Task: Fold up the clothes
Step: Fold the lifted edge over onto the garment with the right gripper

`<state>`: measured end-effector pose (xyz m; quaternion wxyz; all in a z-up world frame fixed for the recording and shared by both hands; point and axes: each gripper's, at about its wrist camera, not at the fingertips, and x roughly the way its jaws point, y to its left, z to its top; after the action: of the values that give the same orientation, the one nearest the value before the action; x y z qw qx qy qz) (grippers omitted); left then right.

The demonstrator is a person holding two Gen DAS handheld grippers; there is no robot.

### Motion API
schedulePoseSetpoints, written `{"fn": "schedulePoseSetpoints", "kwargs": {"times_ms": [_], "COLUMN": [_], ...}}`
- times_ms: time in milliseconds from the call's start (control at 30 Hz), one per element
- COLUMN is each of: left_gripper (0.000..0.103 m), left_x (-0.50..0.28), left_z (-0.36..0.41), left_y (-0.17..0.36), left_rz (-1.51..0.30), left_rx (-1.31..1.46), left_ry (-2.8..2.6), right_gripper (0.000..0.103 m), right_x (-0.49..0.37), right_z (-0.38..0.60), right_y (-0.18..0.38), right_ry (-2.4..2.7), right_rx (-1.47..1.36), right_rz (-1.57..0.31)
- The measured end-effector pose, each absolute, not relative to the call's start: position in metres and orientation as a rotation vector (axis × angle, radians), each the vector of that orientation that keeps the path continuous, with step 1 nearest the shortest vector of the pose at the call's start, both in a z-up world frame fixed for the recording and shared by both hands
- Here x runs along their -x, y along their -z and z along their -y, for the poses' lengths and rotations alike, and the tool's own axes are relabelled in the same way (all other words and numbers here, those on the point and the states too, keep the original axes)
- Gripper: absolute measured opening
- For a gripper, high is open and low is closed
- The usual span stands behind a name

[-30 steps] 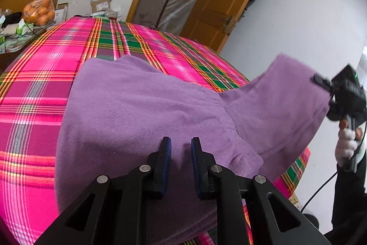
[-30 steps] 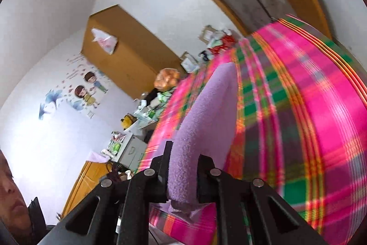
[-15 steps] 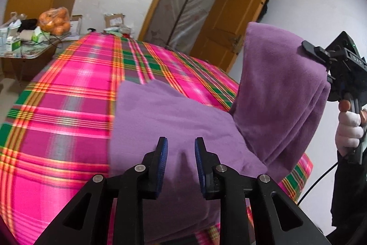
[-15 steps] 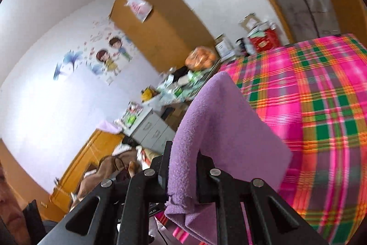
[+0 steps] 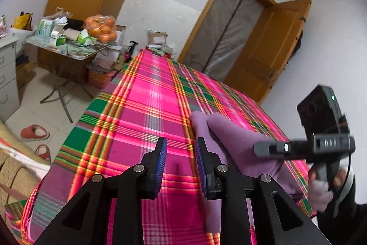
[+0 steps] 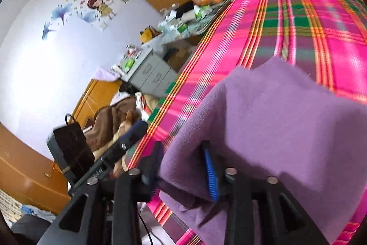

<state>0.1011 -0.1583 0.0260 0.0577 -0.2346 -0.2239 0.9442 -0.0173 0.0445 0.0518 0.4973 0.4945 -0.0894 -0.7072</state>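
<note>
Lying on the pink, green and orange plaid bedspread (image 5: 146,107) near its right-hand edge and near corner, as the left wrist view frames it, the purple fleece garment (image 6: 275,121) is doubled over itself, its upper layer humped and not flat; its far tip points up the bed. In the left wrist view the left gripper (image 5: 180,160) hangs over bare plaid just to the left of the garment (image 5: 231,137); its jaws are opening, with only bedspread showing in the gap and nothing pressed by the blue pads; its right finger (image 5: 201,167) stands just at the fleece's edge, though whether it touches cannot be told. In the right wrist view the right gripper (image 6: 184,167) sits at the near edge of the bed with a fold of the fleece between its fingers; its jaws are opening, and the right blue pad (image 6: 211,176) shows bare with a gap beside the cloth, so the fold lies loose there; the left finger is blurred. Seen from the left wrist, the right gripper (image 5: 270,148) reaches over the garment, a gloved hand (image 5: 321,190) on its handle. Beyond the bed's left edge stand a cluttered folding table (image 5: 68,49) with a bag of oranges (image 5: 101,29), and a grey drawer cabinet (image 6: 153,75).
</note>
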Motion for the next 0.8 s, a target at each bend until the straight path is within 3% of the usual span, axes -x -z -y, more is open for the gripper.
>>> {"fn": "schedulePoseSetpoints", "kwargs": {"times_ms": [167,233,433,600,667,700,733,767,800], "left_gripper": [0.034,0.044,0.056,0.056,0.054,0.046,0.022,0.011,0.011], "left_x": [-0.095,-0.095,-0.076,-0.053,-0.048,-0.049,-0.05,-0.051,-0.054], "left_z": [0.155,0.15,0.128,0.11,0.11,0.111,0.112,0.114,0.117], "left_y": [-0.027,-0.028,-0.029,-0.018,-0.012,-0.011,-0.01,-0.009,-0.008], "left_rz": [0.721,0.732,0.829,0.857,0.897,0.907,0.918,0.928,0.942], "left_rx": [0.692,0.693,0.73,0.887,0.93,0.926,0.922,0.918,0.904], "left_ry": [-2.795,-2.76,-2.502,-2.457,-2.432,-2.431,-2.431,-2.431,-2.44], "right_gripper": [0.043,0.043,0.043,0.044,0.044,0.044,0.044,0.044,0.044], "right_x": [0.002,-0.004,0.005,0.014,0.015,0.015,0.016,0.017,0.017], "right_z": [-0.054,-0.062,-0.112,-0.142,-0.146,-0.148,-0.148,-0.149,-0.151], "right_y": [-0.06,-0.064,-0.069,-0.067,-0.065,-0.064,-0.064,-0.063,-0.062], "right_ry": [1.645,1.645,1.748,1.816,1.817,1.817,1.816,1.818,1.819], "right_rx": [-1.139,-1.113,-1.067,-1.072,-1.071,-1.071,-1.072,-1.075,-1.076], "right_rz": [0.188,0.182,0.301,0.384,0.39,0.392,0.391,0.391,0.395]}}
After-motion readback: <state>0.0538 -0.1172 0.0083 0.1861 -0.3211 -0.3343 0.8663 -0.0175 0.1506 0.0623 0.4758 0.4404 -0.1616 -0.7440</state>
